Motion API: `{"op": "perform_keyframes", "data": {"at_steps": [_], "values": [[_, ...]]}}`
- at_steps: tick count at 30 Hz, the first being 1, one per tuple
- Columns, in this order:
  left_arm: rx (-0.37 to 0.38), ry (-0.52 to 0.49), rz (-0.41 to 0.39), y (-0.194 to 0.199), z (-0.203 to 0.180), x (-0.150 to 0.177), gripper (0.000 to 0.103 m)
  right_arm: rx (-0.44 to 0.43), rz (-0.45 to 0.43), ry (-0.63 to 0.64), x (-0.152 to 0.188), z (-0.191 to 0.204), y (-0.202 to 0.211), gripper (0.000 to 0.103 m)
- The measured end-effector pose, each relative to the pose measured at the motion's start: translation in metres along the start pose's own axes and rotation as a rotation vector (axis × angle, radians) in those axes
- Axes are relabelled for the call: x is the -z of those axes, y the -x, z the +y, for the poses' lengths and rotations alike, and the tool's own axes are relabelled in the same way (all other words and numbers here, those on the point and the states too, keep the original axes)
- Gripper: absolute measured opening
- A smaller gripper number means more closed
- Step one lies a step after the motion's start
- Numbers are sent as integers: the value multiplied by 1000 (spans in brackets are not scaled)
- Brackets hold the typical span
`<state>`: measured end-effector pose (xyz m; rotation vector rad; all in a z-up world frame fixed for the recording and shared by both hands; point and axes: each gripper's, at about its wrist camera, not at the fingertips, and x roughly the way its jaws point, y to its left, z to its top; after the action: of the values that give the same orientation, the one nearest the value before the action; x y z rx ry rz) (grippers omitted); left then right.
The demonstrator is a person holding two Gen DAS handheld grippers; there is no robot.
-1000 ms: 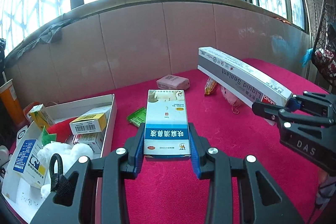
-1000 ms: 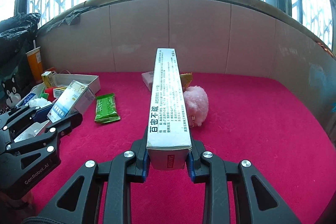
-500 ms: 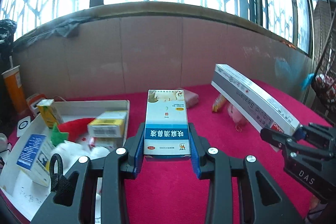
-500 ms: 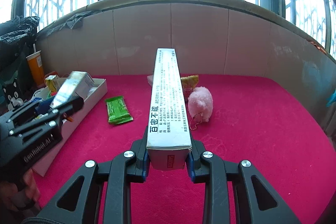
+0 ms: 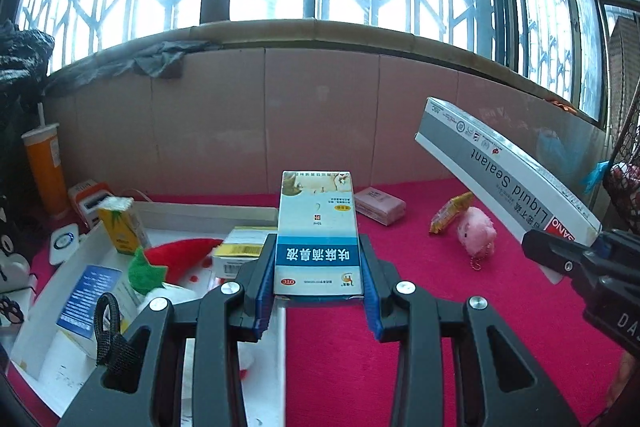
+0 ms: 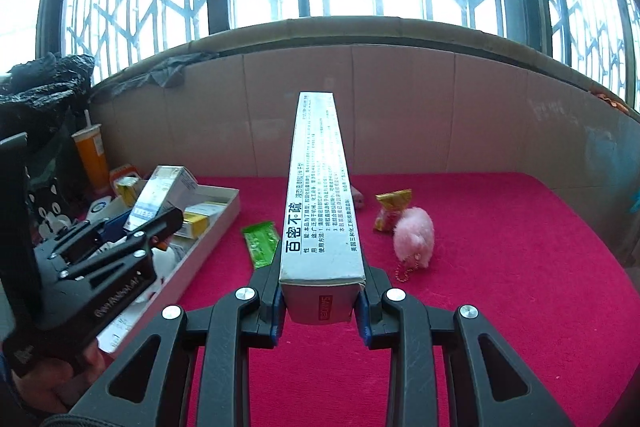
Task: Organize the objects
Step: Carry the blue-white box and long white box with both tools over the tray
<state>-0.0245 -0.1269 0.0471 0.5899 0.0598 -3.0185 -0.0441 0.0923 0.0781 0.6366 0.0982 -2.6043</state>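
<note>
1. The left gripper [image 5: 319,301] has its blue-padded fingers [image 5: 265,291] closed tight on the near end of a blue-and-white medicine box [image 5: 317,233]. The box points away toward 12 o'clock and is held in the air, over the near right edge of the white tray [image 5: 208,213]. Its label is in Chinese and reads upside down, with a red "OTC" oval at the near left corner.
2. The right gripper [image 6: 320,301] has its fingers [image 6: 276,307] clamped on the near end of a long grey-and-white carton [image 6: 320,195]. The carton runs out toward 12 o'clock, clear of the bench [image 6: 500,287]. Its top face carries Chinese print; in the left wrist view its side reads "Liquid Sealant" with "SANO" on a red patch.
3. In the right wrist view the left gripper sits at 9 o'clock, marked "GenRobot.AI", with a hand [image 6: 52,383] under it.
4. The tray at 9 to 10 o'clock holds a yellow barcoded box [image 5: 240,247], a small yellow carton [image 5: 120,223], a red and green felt piece [image 5: 168,261] and a blue-labelled white box [image 5: 86,299].
5. On the red bench cloth lie a green packet [image 6: 262,243], a pink soap-like block [image 5: 380,205], a yellow snack packet [image 6: 390,211] and a pink plush keychain [image 6: 414,237], near 1 o'clock of the carton.
6. An orange cup with a straw [image 5: 44,167] stands at far left by the cardboard wall.
</note>
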Motion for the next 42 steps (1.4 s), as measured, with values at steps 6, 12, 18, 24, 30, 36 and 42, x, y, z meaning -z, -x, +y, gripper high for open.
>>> {"op": "perform_keyframes", "data": {"at_steps": [6,12,18,24,30,36,42], "values": [[-27,34,-23,4,17,-4,36,-14,11,6,-4,11,-3,30],[-62,72,-31,4,40,-6,36,-20,19,29,-4,24,-4,30],[-84,97,-37,6,55,-6,36,-38,26,56,-2,39,-7,30],[-97,110,-39,8,64,-4,36,-51,34,65,0,49,-9,30],[-112,124,-41,9,73,-4,36,-71,38,87,-1,60,-9,30],[-121,145,-37,8,82,-3,36,-104,42,102,-4,74,-9,30],[-109,178,-26,7,91,-1,36,-135,39,128,-7,89,-10,30]]}}
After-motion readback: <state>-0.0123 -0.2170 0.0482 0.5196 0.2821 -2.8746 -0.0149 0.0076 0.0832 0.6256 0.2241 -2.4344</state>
